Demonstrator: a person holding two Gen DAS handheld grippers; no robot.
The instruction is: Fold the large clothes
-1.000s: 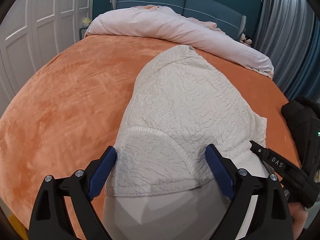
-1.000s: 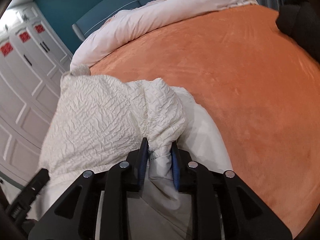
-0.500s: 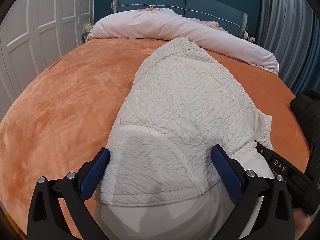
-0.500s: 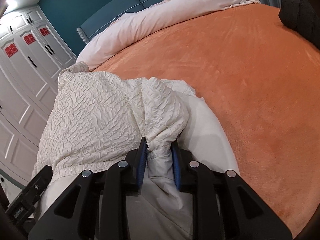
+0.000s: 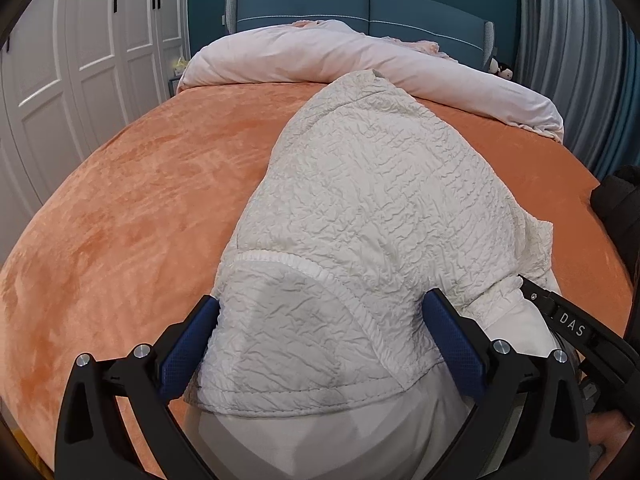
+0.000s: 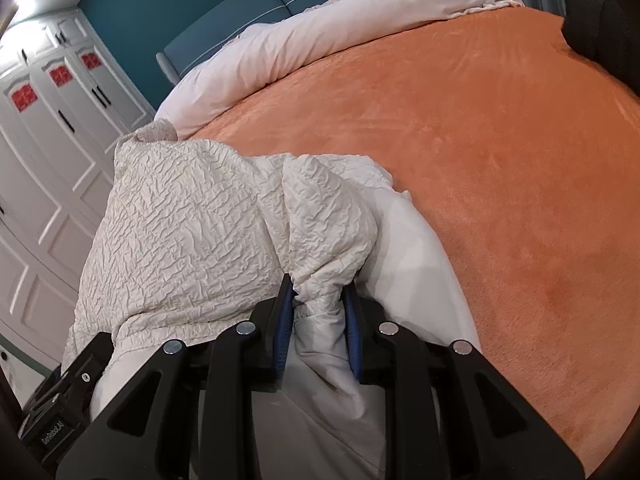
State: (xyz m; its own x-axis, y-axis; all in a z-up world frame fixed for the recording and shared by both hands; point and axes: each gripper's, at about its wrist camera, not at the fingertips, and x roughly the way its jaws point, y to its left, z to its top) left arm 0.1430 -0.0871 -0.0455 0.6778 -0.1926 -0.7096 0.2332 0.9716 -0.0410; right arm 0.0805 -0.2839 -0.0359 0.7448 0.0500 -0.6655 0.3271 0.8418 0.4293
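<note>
Left gripper is held low over the near edge of the orange bedspread, jaws spread wide, the cream jacket lying between the two blue pads without being pinched. Right gripper is seen just beside it, jaws closed on a bunched cuff of the jacket. One jacket and one rolled pink duvet are counted. Compared with a second ago, more of the bed's far end is shown and the jacket is drawn nearer.
</note>
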